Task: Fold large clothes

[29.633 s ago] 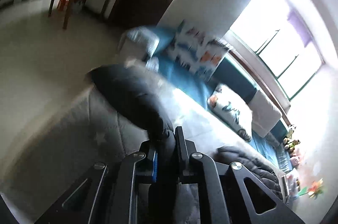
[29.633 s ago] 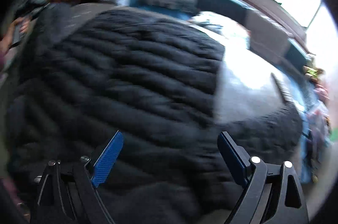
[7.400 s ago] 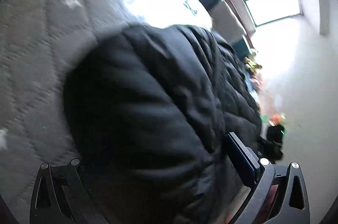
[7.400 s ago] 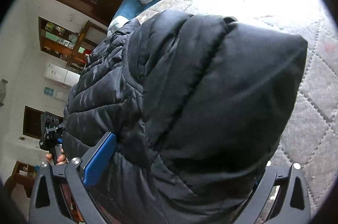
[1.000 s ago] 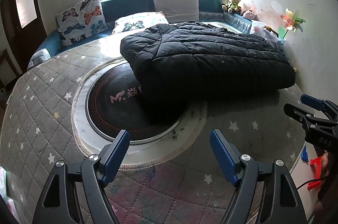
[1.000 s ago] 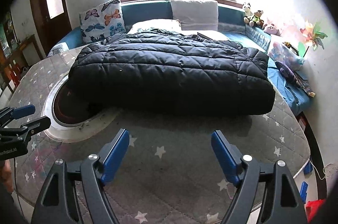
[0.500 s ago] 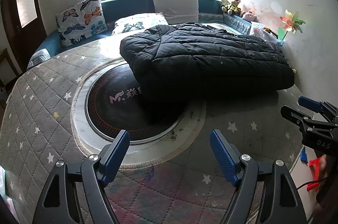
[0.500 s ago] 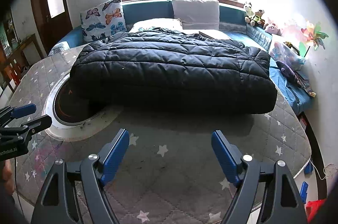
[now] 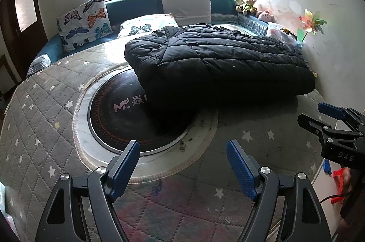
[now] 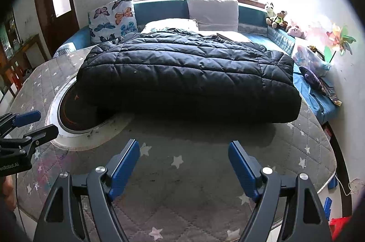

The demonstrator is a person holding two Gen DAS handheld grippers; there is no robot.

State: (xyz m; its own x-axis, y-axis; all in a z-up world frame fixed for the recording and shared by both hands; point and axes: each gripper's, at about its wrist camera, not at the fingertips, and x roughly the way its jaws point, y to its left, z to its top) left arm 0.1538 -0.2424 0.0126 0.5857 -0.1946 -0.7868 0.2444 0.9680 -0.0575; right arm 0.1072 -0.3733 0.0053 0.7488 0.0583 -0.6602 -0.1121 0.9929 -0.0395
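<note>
Both claws hang released above the near part of the grey star-quilted mat (image 9: 41,118), nothing between their blue pads. On the left wrist view the left gripper (image 9: 182,164) has its jaws spread wide over the pale ring of the round dark disc (image 9: 127,118); the arms behind the pads run off the bottom edge. That disc carries a pink logo whose right half is hidden under the black puffer jacket (image 9: 219,59), so the lettering cannot be read in full.

Folded into a thick rectangular bundle, the jacket lies on the mat well apart from either claw, its near-left corner overlapping the disc and its far edge reaching toward the butterfly cushion (image 9: 84,25) and the grey pillow (image 9: 186,4). Sleeves and any zip are tucked out of sight.

Further right, the right gripper (image 10: 183,164) is likewise spread open over bare mat in front of the jacket. Its partner's tip pokes in at the left border of the right wrist view, mostly cut off. Soft toys (image 10: 277,16) sit on the ledge, washed out by window glare, and a pinwheel (image 10: 340,38) stands beside the wall.
</note>
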